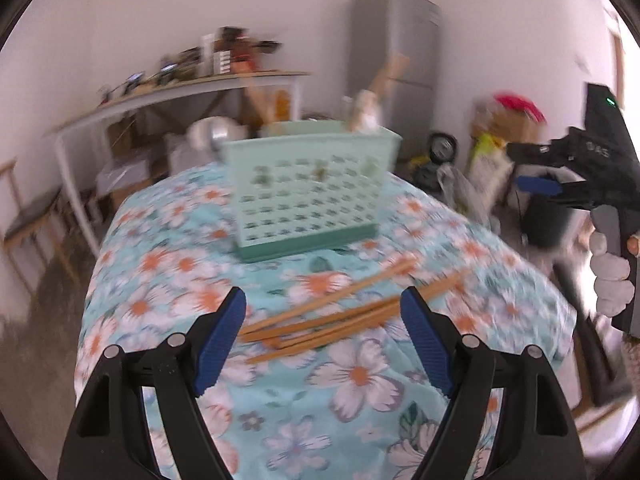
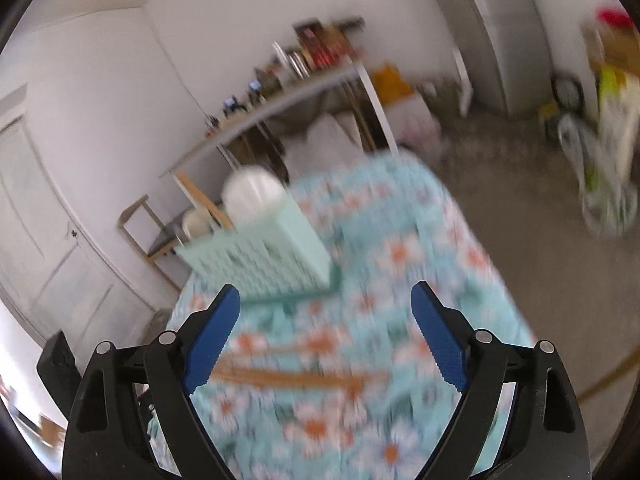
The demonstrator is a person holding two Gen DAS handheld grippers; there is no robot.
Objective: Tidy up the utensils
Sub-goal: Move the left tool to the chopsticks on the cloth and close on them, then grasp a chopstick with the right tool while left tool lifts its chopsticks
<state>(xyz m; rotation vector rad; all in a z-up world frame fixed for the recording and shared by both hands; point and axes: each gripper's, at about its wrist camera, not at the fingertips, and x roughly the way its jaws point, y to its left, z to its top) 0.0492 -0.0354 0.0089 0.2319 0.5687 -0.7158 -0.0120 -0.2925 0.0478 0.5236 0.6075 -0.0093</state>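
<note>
Table under a floral cloth carries everything. Both views are motion-blurred.

Basket: mint green, perforated wall, standing upright toward the far edge of the table. Utensils stick up out of its top; in my right view a white rounded piece and a wooden handle show above its rim, kind not resolvable.

Chopsticks: wooden, a loose crossed bundle lying flat on the cloth, nearer to me than the basket and apart from it.

My left gripper: fingers spread wide, nothing between them, above the table with the chopsticks seen across the gap. Contact: cannot tell.

My right gripper: fingers likewise spread, holding nothing, above the cloth between basket and chopsticks. My gloved right hand grips its handle.
</note>
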